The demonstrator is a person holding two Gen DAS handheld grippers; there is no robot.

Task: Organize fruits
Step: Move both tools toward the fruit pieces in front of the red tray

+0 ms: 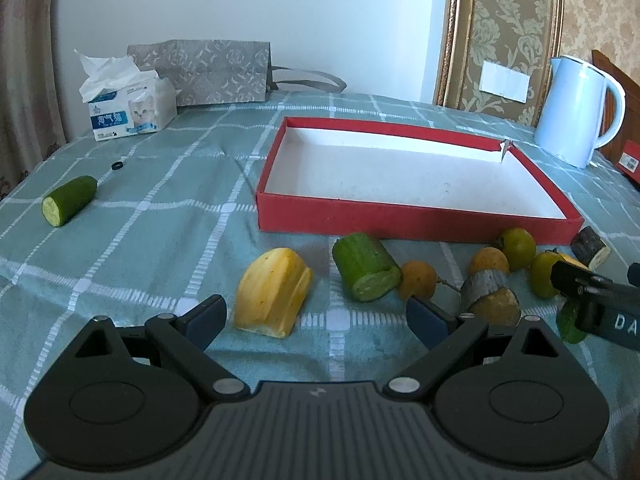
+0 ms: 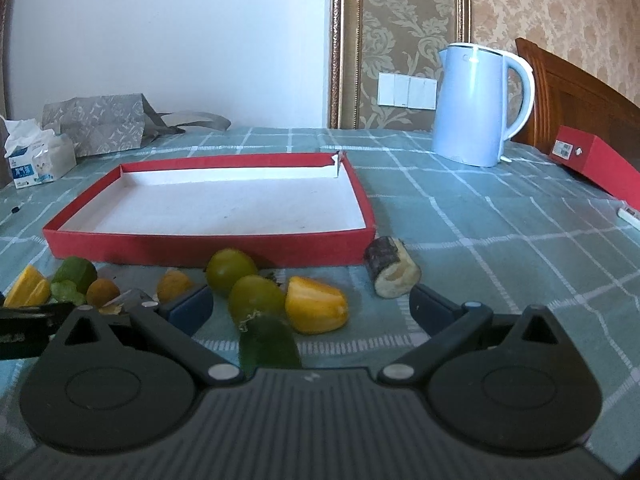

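Observation:
An empty red box with a white floor lies on the checked cloth; it also shows in the right wrist view. In front of it lie a yellow fruit piece, a green cucumber chunk, small orange fruits, green round fruits and a grey-skinned chunk. My left gripper is open, low over the cloth by the yellow piece. My right gripper is open around a green round fruit, a yellow piece and a dark green piece.
A cucumber piece lies alone at the far left. A tissue pack and a grey bag stand at the back left. A pale blue kettle stands at the back right, a red box beside it.

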